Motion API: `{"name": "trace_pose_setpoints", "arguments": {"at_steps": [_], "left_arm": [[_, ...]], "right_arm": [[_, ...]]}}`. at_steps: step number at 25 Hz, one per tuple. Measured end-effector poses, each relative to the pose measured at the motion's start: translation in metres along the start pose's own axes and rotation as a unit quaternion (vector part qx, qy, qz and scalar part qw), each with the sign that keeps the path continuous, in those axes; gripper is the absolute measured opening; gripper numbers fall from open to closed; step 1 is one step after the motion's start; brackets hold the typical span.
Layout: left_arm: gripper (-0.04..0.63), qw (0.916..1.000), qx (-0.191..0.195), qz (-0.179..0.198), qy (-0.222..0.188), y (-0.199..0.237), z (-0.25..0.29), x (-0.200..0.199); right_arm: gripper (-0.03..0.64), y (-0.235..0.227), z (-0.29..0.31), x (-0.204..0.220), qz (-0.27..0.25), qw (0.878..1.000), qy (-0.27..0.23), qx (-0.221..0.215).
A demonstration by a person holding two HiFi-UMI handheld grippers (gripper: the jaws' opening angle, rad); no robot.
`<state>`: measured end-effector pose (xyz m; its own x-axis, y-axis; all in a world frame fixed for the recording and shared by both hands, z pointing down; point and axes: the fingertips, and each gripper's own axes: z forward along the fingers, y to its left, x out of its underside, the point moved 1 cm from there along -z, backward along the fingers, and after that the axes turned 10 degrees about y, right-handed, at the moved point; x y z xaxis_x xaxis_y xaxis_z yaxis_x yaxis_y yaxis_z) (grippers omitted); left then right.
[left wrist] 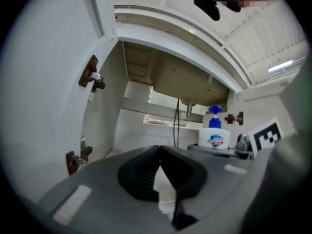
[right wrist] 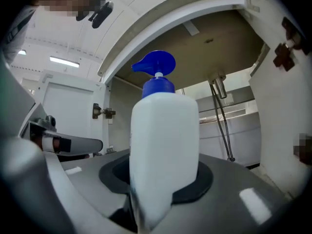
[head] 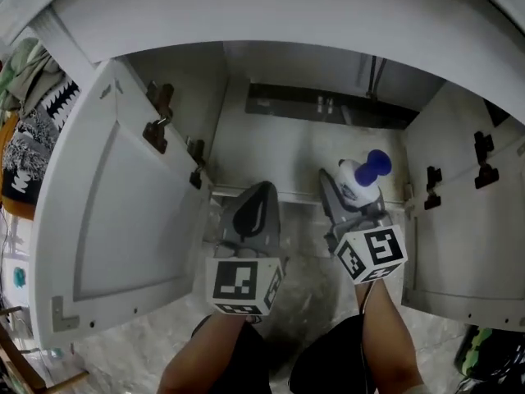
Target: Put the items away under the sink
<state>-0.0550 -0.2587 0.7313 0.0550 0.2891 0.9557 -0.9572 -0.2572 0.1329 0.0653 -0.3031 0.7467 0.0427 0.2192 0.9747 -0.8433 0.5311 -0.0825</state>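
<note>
A white soap bottle (head: 358, 180) with a blue pump top stands upright between the jaws of my right gripper (head: 354, 190), which is shut on its body. In the right gripper view the bottle (right wrist: 164, 145) fills the middle, its blue pump pointing left. My right gripper (right wrist: 161, 182) holds it just in front of the open cabinet under the sink. My left gripper (head: 255, 199) hovers beside it on the left, its jaws shut with nothing between them. From the left gripper view, the bottle (left wrist: 214, 137) shows at the right, past the left gripper (left wrist: 160, 149).
Both cabinet doors stand open, the left door (head: 123, 212) and the right door (head: 463, 220), with dark hinges on them. Under the sink basin (left wrist: 190, 82) hang a drain pipe and hoses (right wrist: 222, 116). The cabinet floor (head: 295, 150) is pale. Patterned cloth (head: 25, 130) hangs far left.
</note>
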Motion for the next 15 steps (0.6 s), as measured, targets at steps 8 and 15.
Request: {"name": "trace_pose_setpoints", "arguments": {"at_steps": [8, 15], "left_arm": [[0.012, 0.9995, -0.009, 0.013, -0.028, 0.01, 0.027, 0.007], [0.012, 0.9979, -0.018, 0.059, -0.021, 0.011, 0.036, 0.022]], "right_arm": [[0.173, -0.03, 0.048, 0.061, 0.005, 1.0, 0.005, 0.03], [0.176, -0.044, 0.07, 0.089, -0.022, 0.996, 0.051, 0.067]]}}
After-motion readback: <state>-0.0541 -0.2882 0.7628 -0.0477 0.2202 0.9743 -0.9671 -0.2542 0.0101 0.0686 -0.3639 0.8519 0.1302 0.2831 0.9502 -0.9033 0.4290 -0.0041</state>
